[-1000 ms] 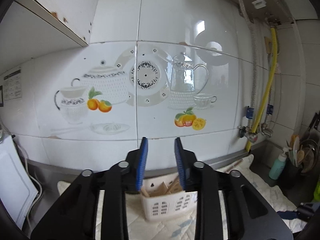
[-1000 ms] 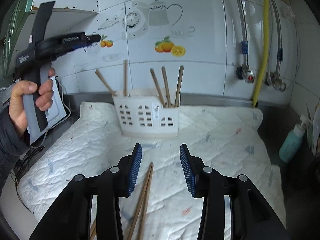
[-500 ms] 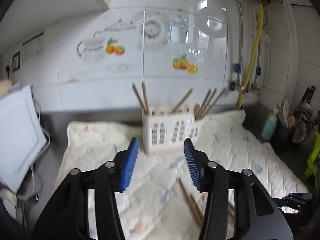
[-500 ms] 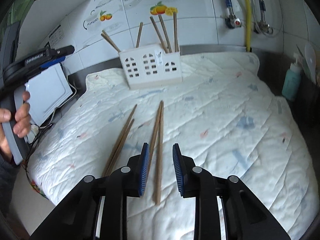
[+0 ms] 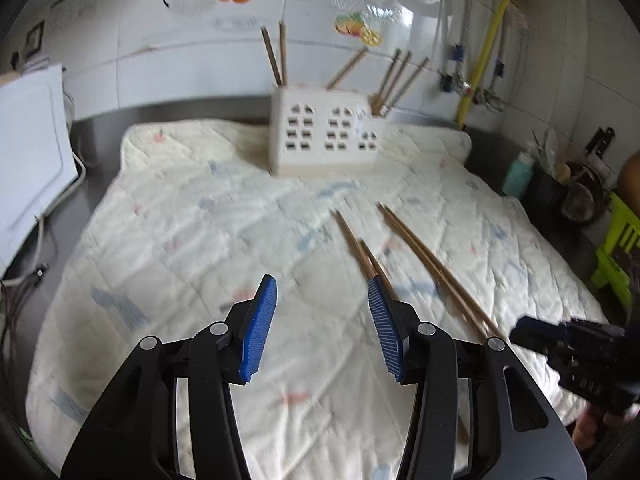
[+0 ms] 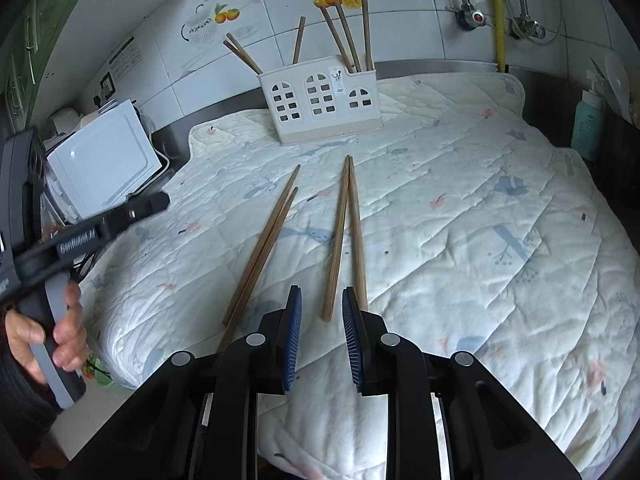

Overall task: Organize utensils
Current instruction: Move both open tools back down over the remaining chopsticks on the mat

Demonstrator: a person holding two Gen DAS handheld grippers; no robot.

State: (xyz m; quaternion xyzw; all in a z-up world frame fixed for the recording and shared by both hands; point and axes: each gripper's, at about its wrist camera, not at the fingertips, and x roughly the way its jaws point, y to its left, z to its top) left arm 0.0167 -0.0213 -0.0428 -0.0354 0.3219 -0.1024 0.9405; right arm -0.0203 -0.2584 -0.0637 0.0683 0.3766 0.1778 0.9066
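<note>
Two pairs of wooden chopsticks lie on the quilt point(image 6: 480, 240): a left pair point(image 6: 264, 248) and a right pair point(image 6: 348, 232). The left wrist view shows them as well, one pair point(image 5: 356, 244) and the other pair point(image 5: 432, 268). A white slotted holder point(image 6: 320, 108) at the back holds several upright chopsticks. My right gripper point(image 6: 321, 291) hovers over the near ends of the right pair, jaws narrow, pads pressing on nothing. My left gripper point(image 5: 322, 284) is open and empty, just left of the nearer pair.
A white appliance point(image 6: 104, 160) with cables stands at the quilt's left edge. A teal bottle point(image 6: 586, 124) and a dark utensil pot point(image 5: 576, 196) are at the right. Pipes and a yellow hose point(image 6: 498, 12) run down the tiled wall. A hand point(image 6: 60, 332) holds the left gripper.
Both grippers came down toward the quilt. The left one tipped from facing the wall to the quilt and widened its jaws. The right one narrowed its jaws over the right pair's near ends.
</note>
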